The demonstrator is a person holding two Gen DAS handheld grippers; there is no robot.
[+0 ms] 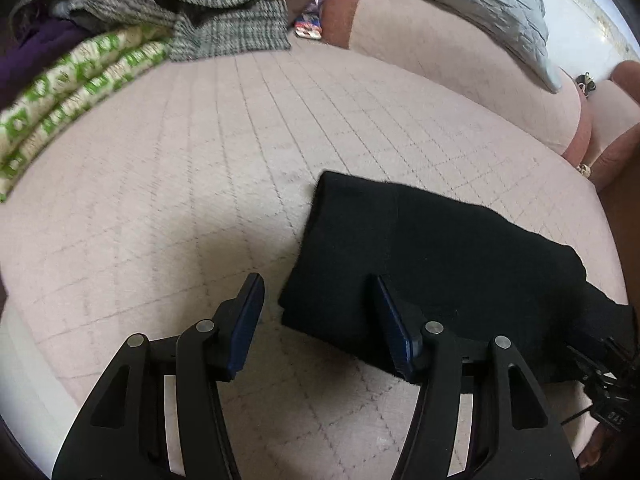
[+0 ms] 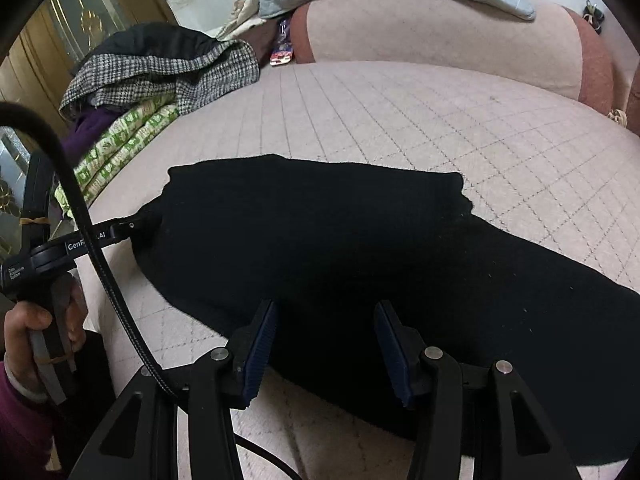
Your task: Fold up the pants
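On the far left of the bed (image 1: 180, 208), a stack of folded clothes (image 1: 68, 104) in green-and-white print, with grey checked pieces on top, lies well apart from the work, so the pile likely holds finished pieces. The black pants (image 2: 340, 264) lie flat on the quilted pink cover, nearer the near-right side, already doubled into a broad band with a squared far-left corner. The step in hand looks like a pause between folds: the garment is laid out and no edge is lifted. The left gripper (image 1: 320, 320) hovers low over the pants' near-left edge, its jaws standing wide apart and holding nothing; its right finger is over the black cloth and its left over bare cover. The left hand (image 2: 44, 328) wraps the handle of that tool at the left margin of the right wrist view, with the tool's nose near the pants' left end. The right gripper (image 2: 326, 344) hangs over the middle of the near edge, jaws likewise spread wide and empty. The next move probably calls for each gripper to close on an edge of one end and carry it across to the other, keeping the layers together.
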